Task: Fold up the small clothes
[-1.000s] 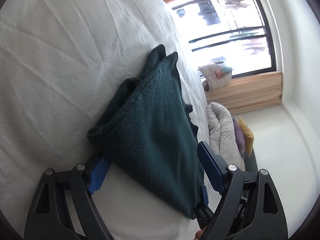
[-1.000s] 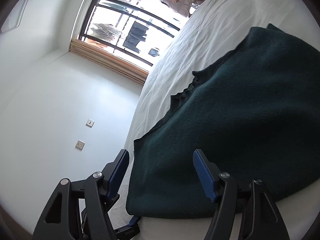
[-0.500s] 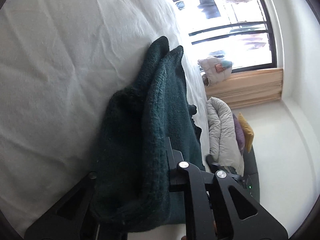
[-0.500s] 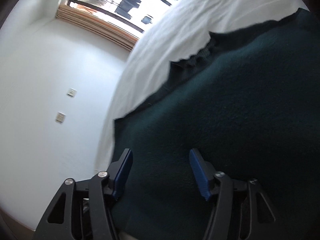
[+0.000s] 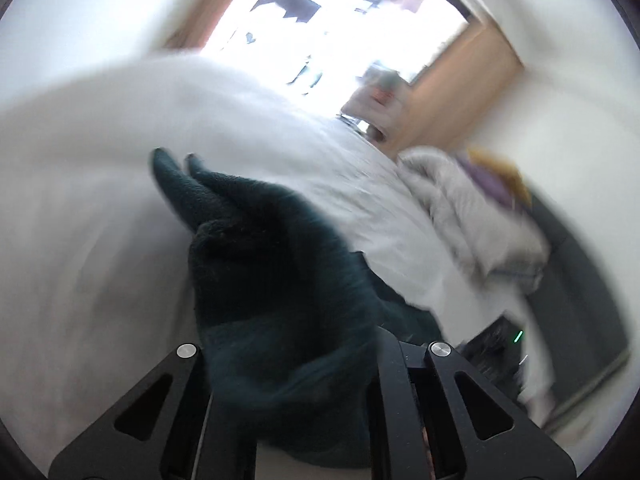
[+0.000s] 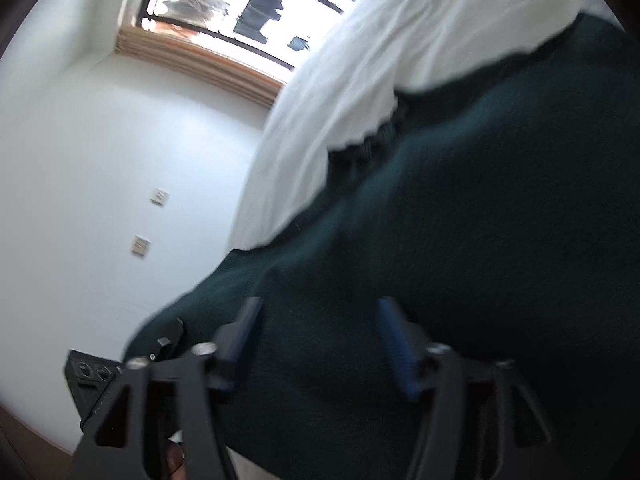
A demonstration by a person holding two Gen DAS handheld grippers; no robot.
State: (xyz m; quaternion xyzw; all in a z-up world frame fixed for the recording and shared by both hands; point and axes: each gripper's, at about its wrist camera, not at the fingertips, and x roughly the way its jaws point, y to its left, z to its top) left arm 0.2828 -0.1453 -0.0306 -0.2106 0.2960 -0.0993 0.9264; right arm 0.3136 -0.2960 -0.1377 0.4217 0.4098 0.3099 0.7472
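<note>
A dark green knitted garment [image 5: 272, 264] lies on a white bed sheet [image 5: 100, 184]. My left gripper [image 5: 292, 360] is shut on a bunched fold of it, and the cloth hides the pads. In the right wrist view the same garment [image 6: 460, 220] fills the lower right. My right gripper [image 6: 320, 332] is open, its blue pads [image 6: 394, 340] spread over the cloth near its edge, gripping nothing. Both views are blurred by motion.
A grey quilt [image 5: 472, 208] with purple and yellow pillows lies at the far right of the bed. A bright window [image 6: 248, 4] and a white wall with two wall sockets [image 6: 140, 246] stand beyond the bed's edge.
My left gripper closed on the garment's fold and has lifted and swung it. My right gripper moved forward over the cloth and stays open.
</note>
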